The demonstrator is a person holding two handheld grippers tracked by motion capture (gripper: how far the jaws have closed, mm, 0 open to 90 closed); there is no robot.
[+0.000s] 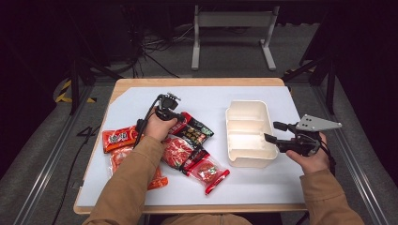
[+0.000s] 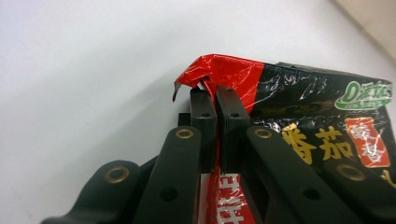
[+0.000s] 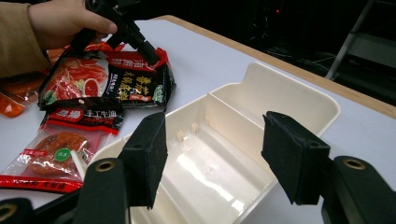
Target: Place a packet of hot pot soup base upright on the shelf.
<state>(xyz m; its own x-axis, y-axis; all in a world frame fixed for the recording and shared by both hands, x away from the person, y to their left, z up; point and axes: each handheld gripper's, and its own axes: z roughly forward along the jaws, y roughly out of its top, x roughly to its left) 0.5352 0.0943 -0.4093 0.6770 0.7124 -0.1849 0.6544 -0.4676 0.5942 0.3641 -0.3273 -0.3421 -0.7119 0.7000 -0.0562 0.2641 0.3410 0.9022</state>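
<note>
left gripper pinching black-red packet | white table cover | floor seemingly grey

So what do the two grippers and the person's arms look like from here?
Both grippers are black. The left gripper has slim ribbed jaws on link arms with brass-coloured rivets, and a black cable trails from it. The right gripper has square black foam pads and carries a grey three-cornered plate on top. Both sleeves are tan.
</note>
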